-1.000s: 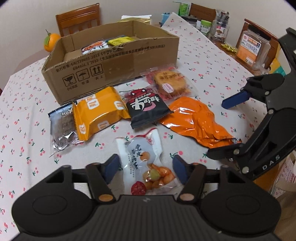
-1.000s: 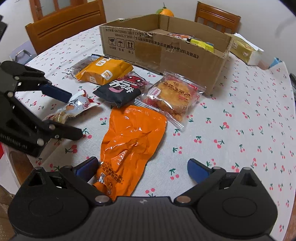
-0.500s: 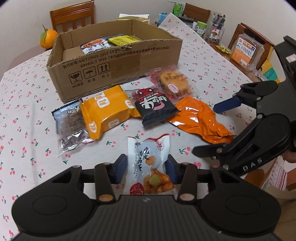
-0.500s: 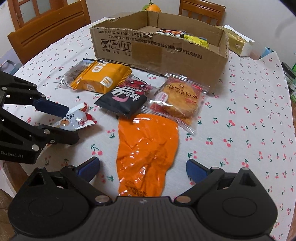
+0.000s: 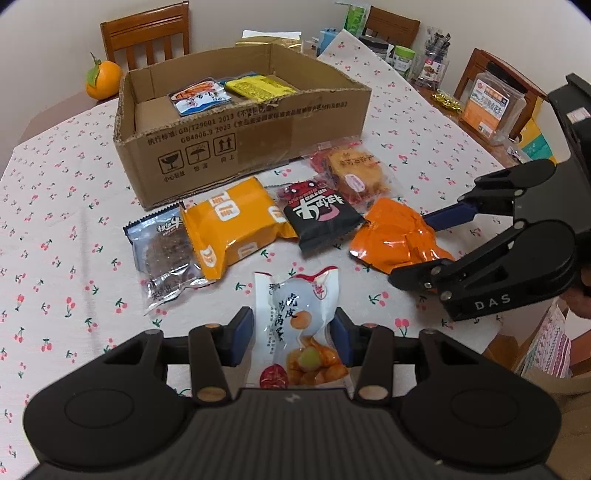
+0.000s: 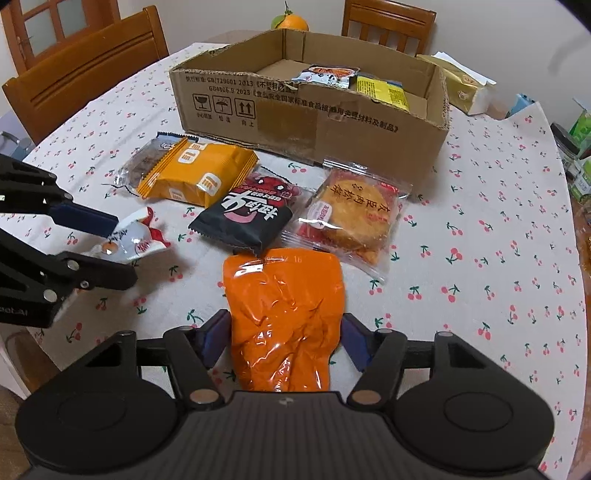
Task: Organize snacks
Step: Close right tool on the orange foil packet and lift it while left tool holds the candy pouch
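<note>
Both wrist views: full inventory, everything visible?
Cardboard box: 1, brown, table centre; holds blue-white packet and yellow packet.
Clear brown-cookie packet: 1, in front of the box.
Yellow-orange packet: 1, overlapping it.
Black-red packet: 1, mid row.
Clear round-cake packet: 1, beside the box.
Orange foil pouch: 1, in right gripper, jaws just closing.
White nut packet: 1, in left gripper.
Tangerine: 1, behind the box.

Wooden chairs (image 6: pixel 85 70), seemingly pale wall (image 5: pixel 55 33)
</note>
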Demonstrator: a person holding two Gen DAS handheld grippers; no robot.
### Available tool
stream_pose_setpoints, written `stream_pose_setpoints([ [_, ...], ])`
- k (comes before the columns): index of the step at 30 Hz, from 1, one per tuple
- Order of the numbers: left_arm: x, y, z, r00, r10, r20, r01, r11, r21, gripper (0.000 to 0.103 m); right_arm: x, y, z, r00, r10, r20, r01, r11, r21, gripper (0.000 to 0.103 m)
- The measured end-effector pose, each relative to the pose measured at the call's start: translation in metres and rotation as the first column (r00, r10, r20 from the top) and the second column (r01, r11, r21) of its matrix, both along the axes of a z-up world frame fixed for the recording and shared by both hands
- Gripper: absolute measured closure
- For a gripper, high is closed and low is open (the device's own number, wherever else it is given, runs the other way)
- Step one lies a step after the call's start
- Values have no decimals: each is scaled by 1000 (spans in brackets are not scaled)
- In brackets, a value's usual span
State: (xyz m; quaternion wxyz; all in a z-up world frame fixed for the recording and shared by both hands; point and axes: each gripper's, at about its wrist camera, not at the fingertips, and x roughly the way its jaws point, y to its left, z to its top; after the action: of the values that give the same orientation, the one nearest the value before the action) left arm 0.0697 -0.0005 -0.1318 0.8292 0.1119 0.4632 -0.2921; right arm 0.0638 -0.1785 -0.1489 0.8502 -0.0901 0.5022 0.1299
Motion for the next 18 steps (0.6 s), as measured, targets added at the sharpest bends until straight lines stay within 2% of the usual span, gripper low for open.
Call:
stream_pose_setpoints([
  [8, -4, 1, 16, 1000, -6, 14, 6, 1000, -8, 58, -7, -10, 21, 999, 34, -8, -34, 999, -17, 34],
  [16, -3, -6, 16, 1000, -9, 17, 9, 1000, -4, 58, -5, -21, -1, 1000, 2, -13, -2, 1000, 25, 33],
  [18, -4, -6, 17, 1000, -11, 16, 11, 1000, -4, 58, -9, -24, -2, 1000, 8, -11, -7, 999, 44, 28],
])
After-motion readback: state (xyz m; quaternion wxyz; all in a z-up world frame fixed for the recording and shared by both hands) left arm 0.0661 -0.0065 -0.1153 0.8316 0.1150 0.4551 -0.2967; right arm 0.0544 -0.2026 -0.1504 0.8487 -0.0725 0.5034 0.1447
